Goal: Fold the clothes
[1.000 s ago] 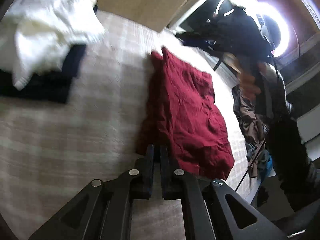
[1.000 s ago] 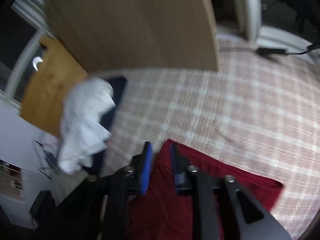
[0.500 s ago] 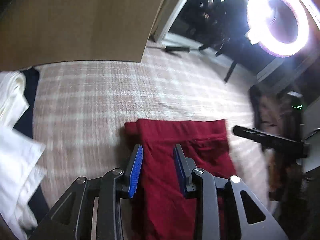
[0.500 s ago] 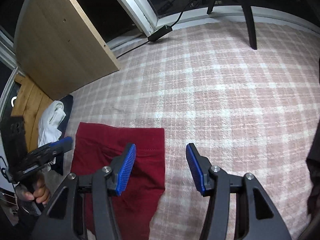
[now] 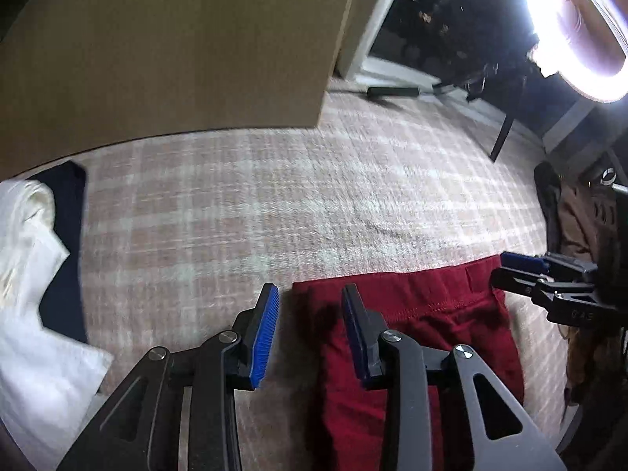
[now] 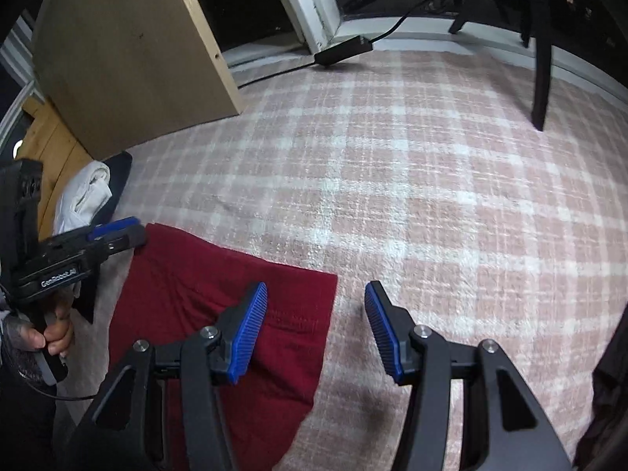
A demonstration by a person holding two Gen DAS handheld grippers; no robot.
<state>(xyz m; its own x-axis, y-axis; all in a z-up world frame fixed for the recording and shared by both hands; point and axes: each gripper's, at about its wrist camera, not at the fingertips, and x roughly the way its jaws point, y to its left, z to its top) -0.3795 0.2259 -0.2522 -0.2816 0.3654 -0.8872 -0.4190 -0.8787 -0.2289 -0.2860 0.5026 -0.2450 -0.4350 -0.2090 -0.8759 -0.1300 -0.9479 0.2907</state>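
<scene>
Left gripper [image 5: 310, 298] hovers, jaws partly apart and empty, straddling the near corner of the red garment [image 5: 416, 314] lying flat on the checked rug [image 5: 274, 204]. Right gripper [image 6: 316, 298] gapes wider, holding nothing, over the garment's other corner, one pad [image 6: 249, 329] above red cloth.

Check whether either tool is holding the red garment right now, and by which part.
Nothing is held. The left tool and right tool are both open, each over a top corner of the red garment.
</scene>
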